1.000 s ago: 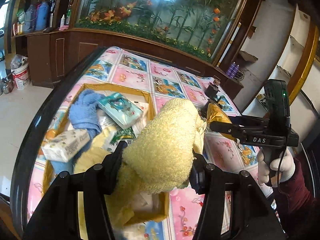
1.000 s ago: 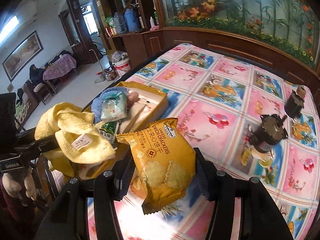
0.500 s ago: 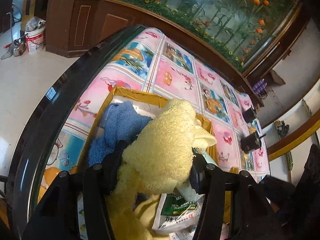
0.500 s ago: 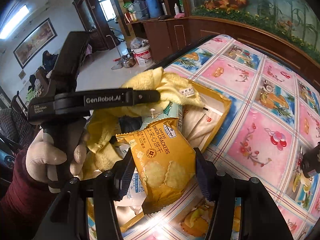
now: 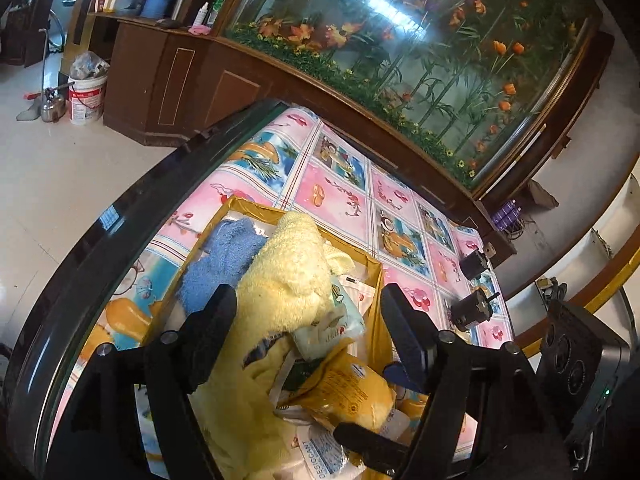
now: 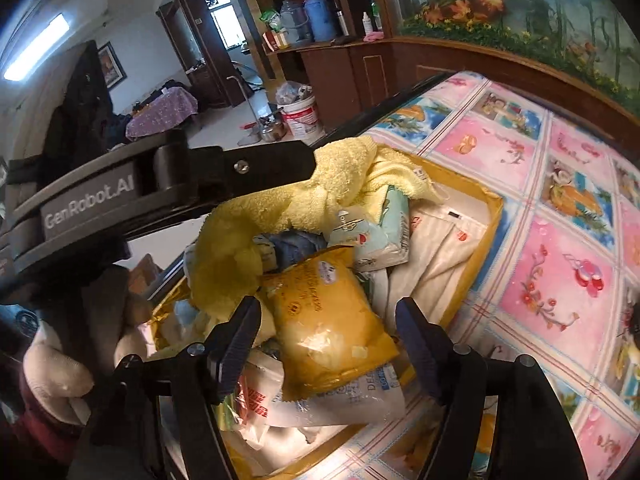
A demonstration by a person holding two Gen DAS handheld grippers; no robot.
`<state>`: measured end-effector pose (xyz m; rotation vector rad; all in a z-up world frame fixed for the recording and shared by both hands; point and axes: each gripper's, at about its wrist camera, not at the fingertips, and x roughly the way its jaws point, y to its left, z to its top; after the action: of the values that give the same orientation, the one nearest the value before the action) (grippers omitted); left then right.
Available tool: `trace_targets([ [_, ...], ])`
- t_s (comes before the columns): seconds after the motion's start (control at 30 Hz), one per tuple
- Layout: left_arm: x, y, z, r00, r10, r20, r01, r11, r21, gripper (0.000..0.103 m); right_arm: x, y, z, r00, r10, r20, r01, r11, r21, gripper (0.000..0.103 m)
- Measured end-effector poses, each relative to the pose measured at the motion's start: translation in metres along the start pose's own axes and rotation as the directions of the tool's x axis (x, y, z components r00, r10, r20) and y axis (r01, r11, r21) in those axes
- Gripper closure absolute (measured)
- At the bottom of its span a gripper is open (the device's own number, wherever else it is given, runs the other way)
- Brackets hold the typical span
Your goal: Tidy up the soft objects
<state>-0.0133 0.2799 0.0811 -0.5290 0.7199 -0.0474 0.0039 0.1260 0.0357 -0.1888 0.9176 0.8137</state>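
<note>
Yellow box on the surface already heaped: yellow towel, blue towel, cracker packet all inside; judged nearly done, no soft item seen outside; left gripper and right gripper hover over the box, jaws spread, gripping nothing.

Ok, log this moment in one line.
left gripper: open, yellow towel in box | right gripper: open, cracker pack in box
</note>
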Motion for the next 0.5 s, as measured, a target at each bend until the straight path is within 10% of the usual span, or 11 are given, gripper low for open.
trace_targets([
  [0.17, -0.051, -0.033, -0.026, 0.977, 0.099, 0.187, -0.122, 0.986, 0.117, 0.029, -0.035, 0.006, -0.028, 0.997, -0.051, 0.06, 0.053, 0.998, -0.022, 0.028],
  [0.27, -0.101, -0.064, -0.052, 0.888, 0.193, 0.417, -0.283, 0.945, 0.165, 0.017, -0.061, 0.007, -0.053, 0.991, -0.093, 0.096, 0.096, 0.995, -0.026, 0.026],
  [0.3, -0.118, -0.072, -0.061, 0.858, 0.197, 0.474, -0.306, 0.938, 0.163, 0.002, -0.067, 0.007, -0.061, 0.988, -0.11, 0.104, 0.113, 0.993, -0.024, 0.025],
  [0.4, -0.152, -0.083, -0.089, 0.788, 0.19, 0.586, -0.304, 0.947, 0.101, 0.0, -0.086, 0.003, -0.086, 0.984, -0.128, 0.121, 0.126, 0.992, 0.02, 0.021],
  [0.5, -0.151, -0.086, -0.095, 0.805, 0.172, 0.568, -0.26, 0.963, 0.077, 0.0, -0.097, -0.006, -0.105, 0.988, -0.087, 0.127, 0.073, 0.991, 0.114, 0.021],
])
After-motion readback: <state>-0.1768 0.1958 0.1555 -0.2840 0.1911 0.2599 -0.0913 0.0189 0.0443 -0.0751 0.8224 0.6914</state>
